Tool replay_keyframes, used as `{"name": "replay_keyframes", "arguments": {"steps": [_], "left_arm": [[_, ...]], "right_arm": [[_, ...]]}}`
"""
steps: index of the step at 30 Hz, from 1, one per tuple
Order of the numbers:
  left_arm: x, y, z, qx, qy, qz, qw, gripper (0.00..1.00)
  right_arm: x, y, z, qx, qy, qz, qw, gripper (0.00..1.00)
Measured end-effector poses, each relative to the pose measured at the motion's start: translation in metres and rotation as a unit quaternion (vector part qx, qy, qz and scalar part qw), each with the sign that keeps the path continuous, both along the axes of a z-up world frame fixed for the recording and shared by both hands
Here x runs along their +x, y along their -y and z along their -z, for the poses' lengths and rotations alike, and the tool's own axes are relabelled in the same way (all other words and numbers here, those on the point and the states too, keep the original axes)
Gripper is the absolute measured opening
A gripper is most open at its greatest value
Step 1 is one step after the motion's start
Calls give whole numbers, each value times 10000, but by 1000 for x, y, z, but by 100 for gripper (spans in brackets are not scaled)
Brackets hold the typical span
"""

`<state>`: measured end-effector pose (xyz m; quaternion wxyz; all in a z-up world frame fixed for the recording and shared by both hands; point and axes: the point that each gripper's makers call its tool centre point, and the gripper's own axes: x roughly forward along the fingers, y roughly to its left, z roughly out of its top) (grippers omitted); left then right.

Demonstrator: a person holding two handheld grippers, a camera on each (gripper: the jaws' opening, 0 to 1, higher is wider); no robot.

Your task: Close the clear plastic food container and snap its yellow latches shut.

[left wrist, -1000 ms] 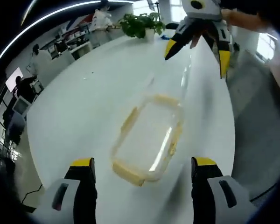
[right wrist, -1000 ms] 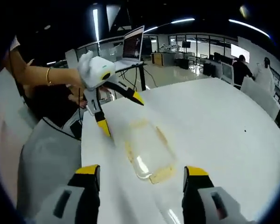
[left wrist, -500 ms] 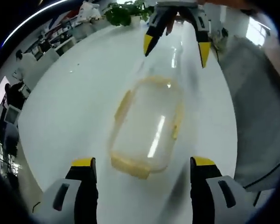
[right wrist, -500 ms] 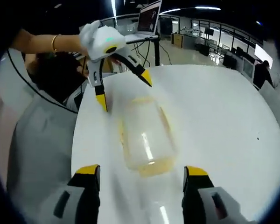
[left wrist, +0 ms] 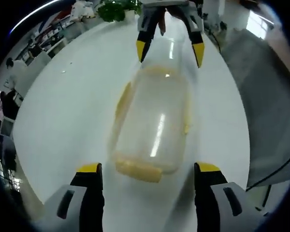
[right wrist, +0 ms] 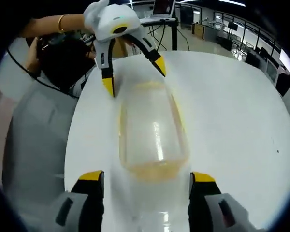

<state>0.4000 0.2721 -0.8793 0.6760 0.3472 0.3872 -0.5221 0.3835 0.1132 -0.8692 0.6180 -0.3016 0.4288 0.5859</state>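
A clear plastic food container (left wrist: 152,123) with yellow latches lies lengthwise on the white table, its lid on top. One end latch (left wrist: 137,170) faces my left gripper (left wrist: 146,175), which is open just short of that end. At the far end the right gripper (left wrist: 168,48) hovers open, its yellow tips either side of the container. In the right gripper view the same container (right wrist: 152,133) stretches away from my open right gripper (right wrist: 145,179), and the left gripper (right wrist: 134,75) stands open over its far end, held by a hand.
The white table (left wrist: 67,111) runs wide on one side, with a potted plant (left wrist: 113,8) at its far end. Its edge (right wrist: 75,135) lies close beside the container, where a person in grey stands. Desks and a laptop (right wrist: 164,7) sit beyond.
Both grippers have closed in on the container from opposite ends. It now looms larger and lies straight between each pair of open jaws.
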Motion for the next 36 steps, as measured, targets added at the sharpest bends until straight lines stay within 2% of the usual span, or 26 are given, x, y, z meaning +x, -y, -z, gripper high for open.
{"name": "replay_keyframes", "arguments": {"steps": [4, 9, 10, 13, 18, 23, 26, 34, 36], "left_arm": [[3, -2, 2, 31, -21, -35, 10000, 71], [3, -6, 7, 63, -76, -96, 9999, 70], [4, -4, 6, -26, -126, -196, 9997, 70], [4, -3, 8, -85, -163, -258, 9995, 70], [3, -2, 8, -104, -216, -218, 9995, 70], [-1, 1, 9, -107, -327, -17, 9994, 65], [0, 2, 8, -71, -314, 57, 9995, 65], [-2, 6, 8, 35, -326, 435, 9985, 61], [0, 5, 8, 71, -324, 431, 9985, 59]], "right_arm": [[2, -3, 6, -182, 248, -141, 9994, 70], [-6, -7, 15, -320, 220, -233, 9990, 69], [-9, -6, 18, -437, 206, -341, 9982, 69], [-9, -3, 21, -634, 406, -623, 9952, 69], [-6, -5, 23, -679, 446, -593, 9949, 67], [-1, -2, 24, -872, 539, -721, 9921, 60], [3, -4, 23, -851, 527, -505, 9937, 57], [3, -4, 24, -730, 543, -471, 9947, 57], [4, -4, 23, -716, 547, -494, 9947, 56]]}}
